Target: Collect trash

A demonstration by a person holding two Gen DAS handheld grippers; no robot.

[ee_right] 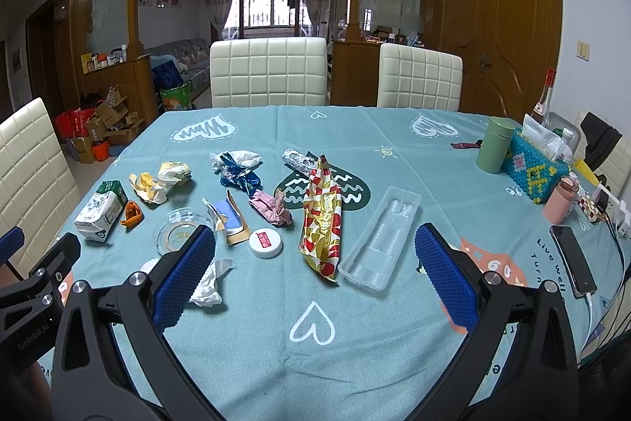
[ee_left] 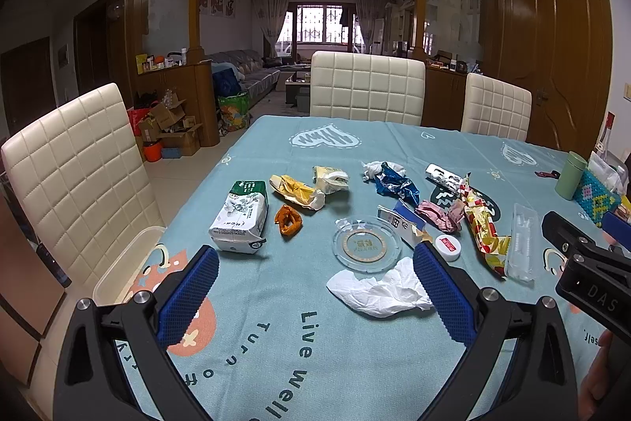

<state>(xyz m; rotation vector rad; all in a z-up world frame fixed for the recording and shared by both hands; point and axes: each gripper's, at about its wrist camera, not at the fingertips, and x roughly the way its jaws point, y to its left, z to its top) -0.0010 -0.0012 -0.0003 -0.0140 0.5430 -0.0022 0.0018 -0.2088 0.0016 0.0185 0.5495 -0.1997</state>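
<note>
Trash lies scattered on the blue tablecloth [ee_left: 276,322]. In the left wrist view: a crumpled white tissue [ee_left: 378,287], a glass ashtray [ee_left: 366,243], a green-white tissue pack [ee_left: 240,216], an orange wrapper [ee_left: 288,219], yellow wrappers [ee_left: 295,190], a blue foil wrapper [ee_left: 396,184]. My left gripper [ee_left: 315,287] is open above the table, the tissue by its right finger. In the right wrist view: a red-gold wrapper [ee_right: 323,219], a clear plastic tray [ee_right: 380,239], a white lid [ee_right: 265,243], a pink wrapper [ee_right: 270,208]. My right gripper [ee_right: 315,263] is open and empty above them.
A clear plastic bin [ee_left: 126,263] sits at the table's left edge by a white chair [ee_left: 75,176]. At the right are a green cup [ee_right: 493,145], a beaded tissue box [ee_right: 536,172], a pink bottle [ee_right: 560,200] and a phone [ee_right: 572,259]. More chairs [ee_right: 268,73] stand behind.
</note>
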